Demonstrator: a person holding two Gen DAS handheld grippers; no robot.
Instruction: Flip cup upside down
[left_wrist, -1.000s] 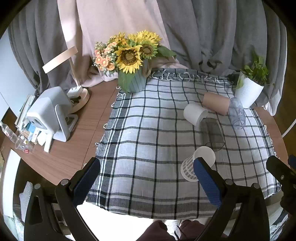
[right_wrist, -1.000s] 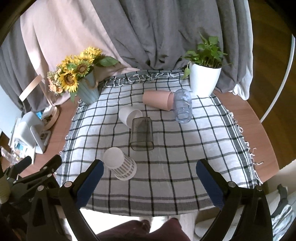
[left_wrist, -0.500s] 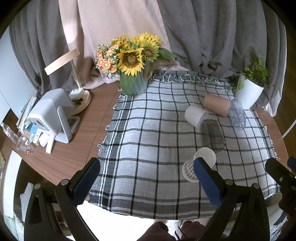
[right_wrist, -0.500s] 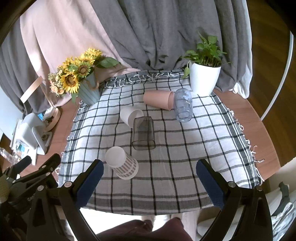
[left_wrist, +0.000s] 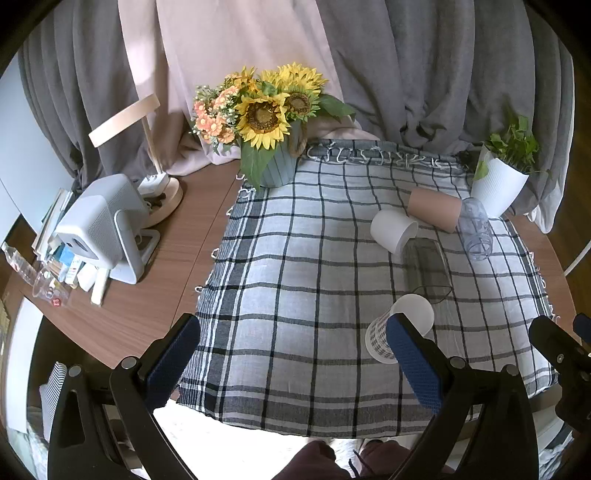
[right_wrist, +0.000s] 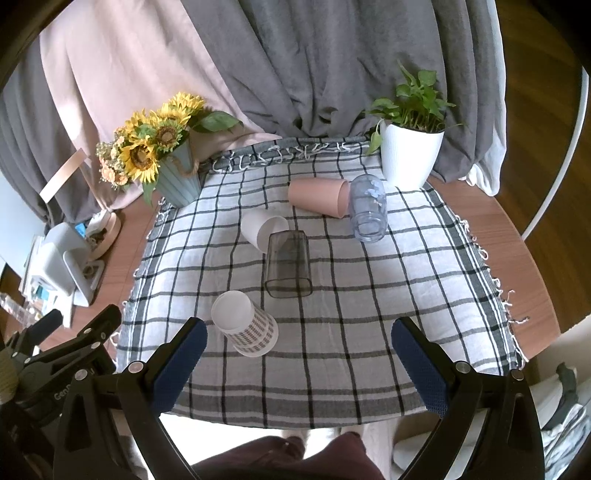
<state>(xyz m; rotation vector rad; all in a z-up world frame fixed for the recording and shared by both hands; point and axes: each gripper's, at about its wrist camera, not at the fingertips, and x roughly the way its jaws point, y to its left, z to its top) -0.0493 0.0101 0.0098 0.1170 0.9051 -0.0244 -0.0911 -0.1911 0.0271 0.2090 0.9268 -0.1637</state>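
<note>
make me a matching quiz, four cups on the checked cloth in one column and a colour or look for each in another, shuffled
Column 1:
1. cup nearest the white plant pot
2. cup nearest the tools
3. cup touching the bluish one
4. cup between the white cup and the patterned one

Column 2:
a. pink
b. smoky dark see-through
c. bluish clear
d. white with checked print

Pairs: 1-c, 2-d, 3-a, 4-b

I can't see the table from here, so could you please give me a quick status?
Both hand-held grippers open, empty, short of the cups. Five cups on the checked cloth; nearest, patterned paper cup, base-up. Nothing blocking it.
</note>
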